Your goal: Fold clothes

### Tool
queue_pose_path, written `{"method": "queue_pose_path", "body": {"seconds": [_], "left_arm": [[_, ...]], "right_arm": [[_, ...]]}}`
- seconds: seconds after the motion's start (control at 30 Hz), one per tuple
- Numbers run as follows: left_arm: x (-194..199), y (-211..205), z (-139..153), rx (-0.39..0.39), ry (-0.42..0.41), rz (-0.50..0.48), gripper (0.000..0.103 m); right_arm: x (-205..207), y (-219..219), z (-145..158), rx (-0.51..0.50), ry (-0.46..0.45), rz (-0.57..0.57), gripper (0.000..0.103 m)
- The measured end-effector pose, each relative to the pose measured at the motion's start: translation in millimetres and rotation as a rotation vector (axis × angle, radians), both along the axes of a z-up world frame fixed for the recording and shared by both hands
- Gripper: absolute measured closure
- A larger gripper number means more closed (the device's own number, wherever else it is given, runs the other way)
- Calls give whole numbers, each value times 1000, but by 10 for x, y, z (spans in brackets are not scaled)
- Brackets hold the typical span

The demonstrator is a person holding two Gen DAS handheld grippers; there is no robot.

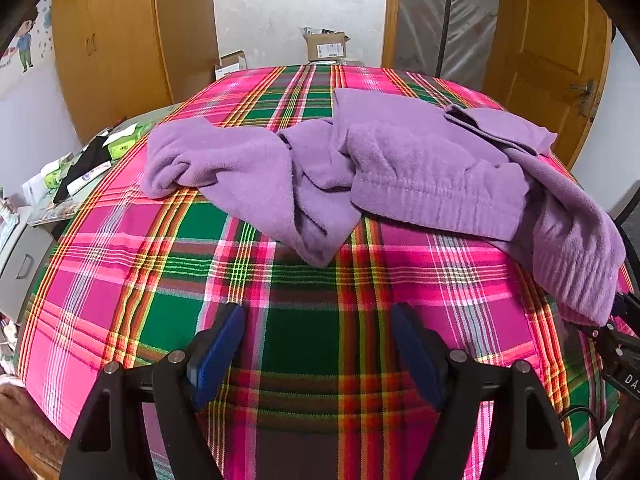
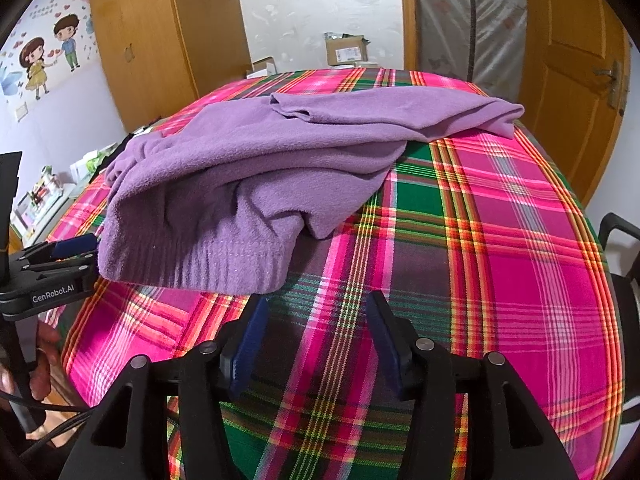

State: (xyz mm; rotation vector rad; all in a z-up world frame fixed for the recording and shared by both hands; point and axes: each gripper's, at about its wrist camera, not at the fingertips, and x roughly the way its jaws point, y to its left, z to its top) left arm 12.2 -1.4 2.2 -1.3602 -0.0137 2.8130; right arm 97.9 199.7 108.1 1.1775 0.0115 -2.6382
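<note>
purple fleece garment | crumpled, unfolded | sprawled across plaid-covered surface

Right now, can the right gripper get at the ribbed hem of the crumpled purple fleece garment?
Probably yes. The right gripper is open, and the ribbed hem of the purple fleece garment lies just ahead on the plaid bedspread, nothing between them.
</note>
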Motion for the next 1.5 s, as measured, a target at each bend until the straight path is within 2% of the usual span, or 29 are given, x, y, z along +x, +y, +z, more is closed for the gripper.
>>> {"method": "queue_pose_path", "body": {"seconds": [0.5, 1.07, 1.5], "left_arm": [[-18, -11, 0, -1, -4, -17, 27], [31, -19, -12, 4, 32, -58, 26], [33, -35, -14, 6, 43, -79, 26]], "right_arm": [[0, -35, -1, 23, -6, 6, 47], [-18, -115, 16, 83, -31, -1, 47], [-25, -151, 93, 86, -53, -14, 47]]}}
